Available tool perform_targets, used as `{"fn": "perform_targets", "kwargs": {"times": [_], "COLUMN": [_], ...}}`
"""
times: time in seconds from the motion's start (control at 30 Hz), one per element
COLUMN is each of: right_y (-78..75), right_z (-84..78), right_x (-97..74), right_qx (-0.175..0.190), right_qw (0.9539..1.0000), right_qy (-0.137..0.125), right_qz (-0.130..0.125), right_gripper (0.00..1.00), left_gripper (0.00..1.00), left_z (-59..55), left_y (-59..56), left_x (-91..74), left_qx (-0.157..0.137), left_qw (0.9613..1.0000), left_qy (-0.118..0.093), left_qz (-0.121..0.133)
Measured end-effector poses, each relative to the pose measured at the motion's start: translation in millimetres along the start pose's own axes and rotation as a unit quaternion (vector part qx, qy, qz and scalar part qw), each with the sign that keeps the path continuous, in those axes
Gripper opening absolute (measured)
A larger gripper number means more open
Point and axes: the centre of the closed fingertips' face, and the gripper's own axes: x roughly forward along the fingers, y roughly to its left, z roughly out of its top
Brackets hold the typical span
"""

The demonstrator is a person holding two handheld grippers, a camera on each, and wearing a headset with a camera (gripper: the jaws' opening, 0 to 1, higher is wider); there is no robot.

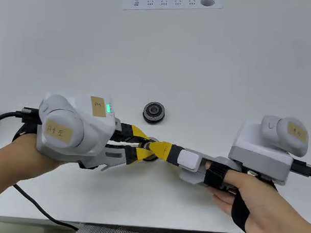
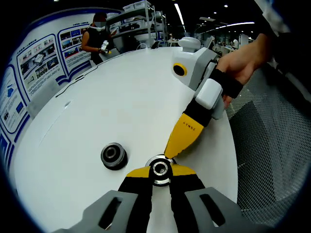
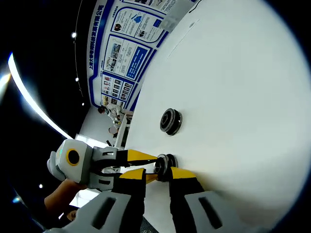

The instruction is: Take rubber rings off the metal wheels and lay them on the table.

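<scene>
Clamping wheel 1 (image 2: 160,169): left gripper (image 1: 142,145), right gripper (image 3: 162,173); wheel 2 (image 1: 154,112) free.

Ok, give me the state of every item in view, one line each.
loose wheel, lying flat on the table, black rubber ring on it, untouched.
held wheel, clamped between both grippers, its own ring not yet off.
left gripper, shut on the held wheel.
right gripper, shut on that same wheel from the opposite side.
power strip, at the table's far edge, sockets look free.
</scene>
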Motion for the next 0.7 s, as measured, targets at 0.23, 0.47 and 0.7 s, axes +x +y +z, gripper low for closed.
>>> {"fn": "perform_targets", "kwargs": {"times": [0.23, 0.47, 0.7], "right_y": [-6.1, -9.8, -9.2], "right_z": [-0.3, -0.6, -1.2], "right_x": [0.1, -0.2, -0.7], "right_qx": [0.01, 0.014, 0.009], "right_qw": [0.9999, 0.9997, 0.9998], "right_qy": [0.004, 0.005, 0.008], "right_qz": [-0.012, -0.018, -0.016], "right_gripper": [0.1, 0.04, 0.03], "left_gripper": [0.13, 0.13, 0.13], "left_z": [-0.7, -1.2, -1.6], "left_y": [0.8, 1.5, 2.0], "left_x": [0.0, 0.3, 0.5], "left_qx": [-0.001, -0.001, -0.002], "left_qw": [1.0, 1.0, 1.0], "left_qy": [0.0, 0.0, 0.0], "left_qz": [0.0, -0.001, -0.001]}}
